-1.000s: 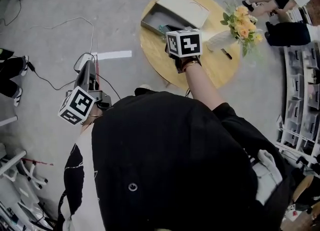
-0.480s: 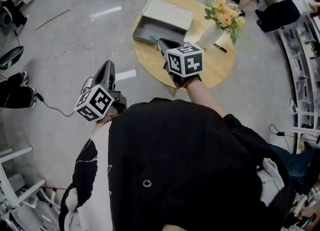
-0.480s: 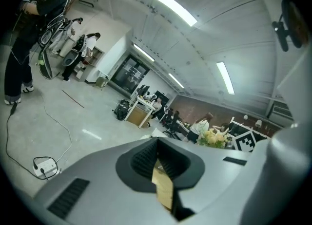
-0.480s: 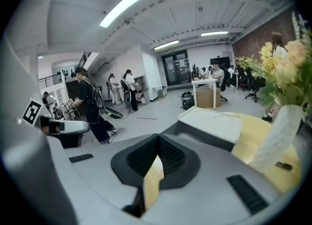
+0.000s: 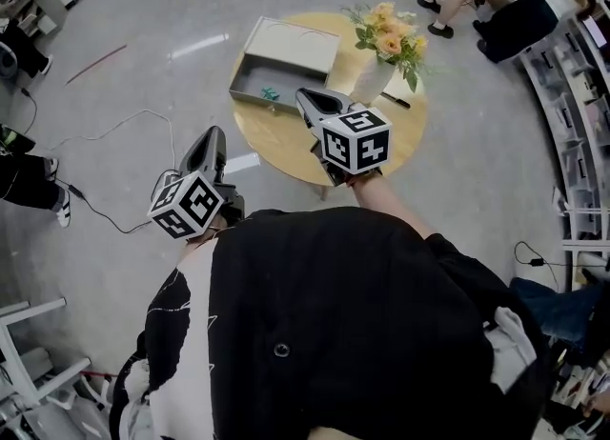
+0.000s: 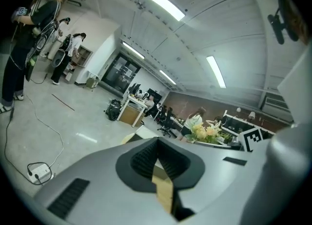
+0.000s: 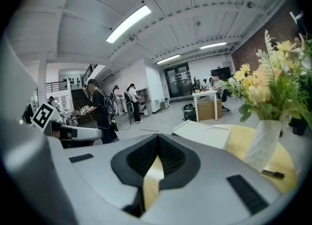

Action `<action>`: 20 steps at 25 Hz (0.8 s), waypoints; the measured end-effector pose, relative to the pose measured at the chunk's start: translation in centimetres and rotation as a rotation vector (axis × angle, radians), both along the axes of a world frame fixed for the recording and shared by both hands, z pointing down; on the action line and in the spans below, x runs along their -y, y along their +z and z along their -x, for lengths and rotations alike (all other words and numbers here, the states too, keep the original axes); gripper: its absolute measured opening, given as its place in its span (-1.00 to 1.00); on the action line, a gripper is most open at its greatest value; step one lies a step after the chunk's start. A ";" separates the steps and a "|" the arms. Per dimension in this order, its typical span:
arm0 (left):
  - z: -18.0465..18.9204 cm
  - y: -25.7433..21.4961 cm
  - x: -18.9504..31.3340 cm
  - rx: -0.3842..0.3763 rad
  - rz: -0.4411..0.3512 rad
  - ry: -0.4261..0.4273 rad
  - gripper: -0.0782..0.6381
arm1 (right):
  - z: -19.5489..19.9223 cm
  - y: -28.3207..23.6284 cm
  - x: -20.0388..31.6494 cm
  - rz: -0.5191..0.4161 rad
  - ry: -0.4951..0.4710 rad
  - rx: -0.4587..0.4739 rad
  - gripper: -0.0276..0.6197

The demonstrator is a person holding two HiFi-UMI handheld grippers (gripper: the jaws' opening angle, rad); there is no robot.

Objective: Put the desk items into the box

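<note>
An open grey box with its lid folded back stands on the far left of a round wooden table. A small teal item lies inside the box. A black pen lies on the table by the vase. My right gripper hovers over the table just right of the box, shut and empty; its jaws meet with nothing between them. My left gripper hangs over the floor left of the table, pointing towards it, also shut and empty.
A white vase of yellow flowers stands at the table's far side, right of the box; it shows close on the right in the right gripper view. Cables trail on the floor at left. People sit at the far right.
My right gripper has drawn back from over the box and risen, still shut. My left gripper has lifted and swung towards the table. The head view has shifted.
</note>
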State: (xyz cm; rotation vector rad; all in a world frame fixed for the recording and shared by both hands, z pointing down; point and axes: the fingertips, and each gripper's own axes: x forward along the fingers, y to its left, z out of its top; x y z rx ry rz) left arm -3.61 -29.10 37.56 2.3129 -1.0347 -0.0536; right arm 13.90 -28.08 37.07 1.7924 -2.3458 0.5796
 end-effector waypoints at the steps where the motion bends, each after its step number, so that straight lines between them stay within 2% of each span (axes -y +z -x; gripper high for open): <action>1: -0.5 -0.1 -0.3 0.001 -0.001 -0.005 -0.76 | -0.6 0.0 -0.2 0.005 -0.002 -0.002 -0.90; 15: -4.4 -0.1 -7.1 0.006 0.006 -0.143 -0.76 | -6.2 1.2 -5.5 0.050 -0.093 -0.027 -0.90; 20: -4.9 0.4 -10.4 0.005 0.015 -0.200 -0.76 | -7.1 2.3 -7.8 0.075 -0.137 -0.029 -0.90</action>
